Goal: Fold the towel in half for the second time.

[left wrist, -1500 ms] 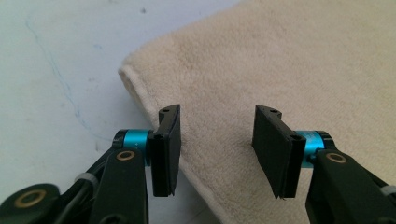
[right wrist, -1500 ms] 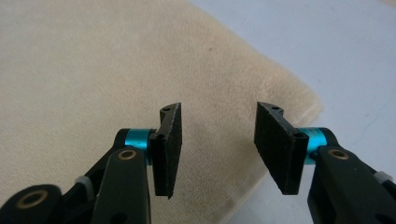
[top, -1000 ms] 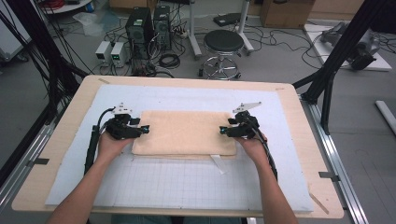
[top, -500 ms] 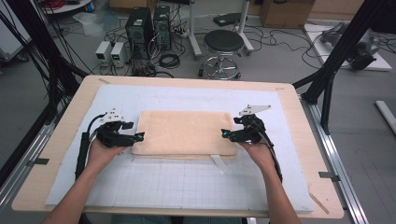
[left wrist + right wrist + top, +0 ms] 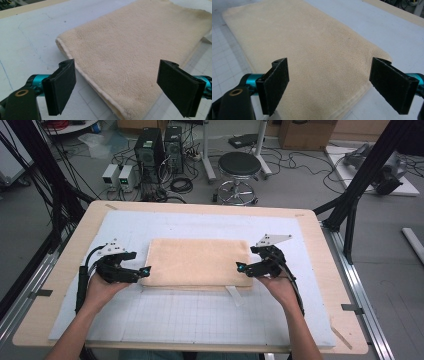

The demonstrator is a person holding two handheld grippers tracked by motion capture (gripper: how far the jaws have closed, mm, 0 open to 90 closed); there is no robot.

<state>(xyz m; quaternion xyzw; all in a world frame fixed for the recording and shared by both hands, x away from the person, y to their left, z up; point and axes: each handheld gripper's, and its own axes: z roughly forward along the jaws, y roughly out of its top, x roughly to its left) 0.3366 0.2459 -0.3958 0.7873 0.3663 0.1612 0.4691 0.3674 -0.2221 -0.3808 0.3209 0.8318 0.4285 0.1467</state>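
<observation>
Towel [image 5: 199, 262], folded into a flat beige rectangle, is lying at the middle of the white mat [image 5: 200, 320] on the bench [image 5: 320, 245], so the folding is looking well along, with perhaps 1 more fold or a tidy-up left. Left tool [image 5: 145, 271] is sitting at its near-left corner, right tool [image 5: 241, 267] at its near-right corner; both are gaping wide apart, gripping nothing, poised just over the cloth edges.
</observation>
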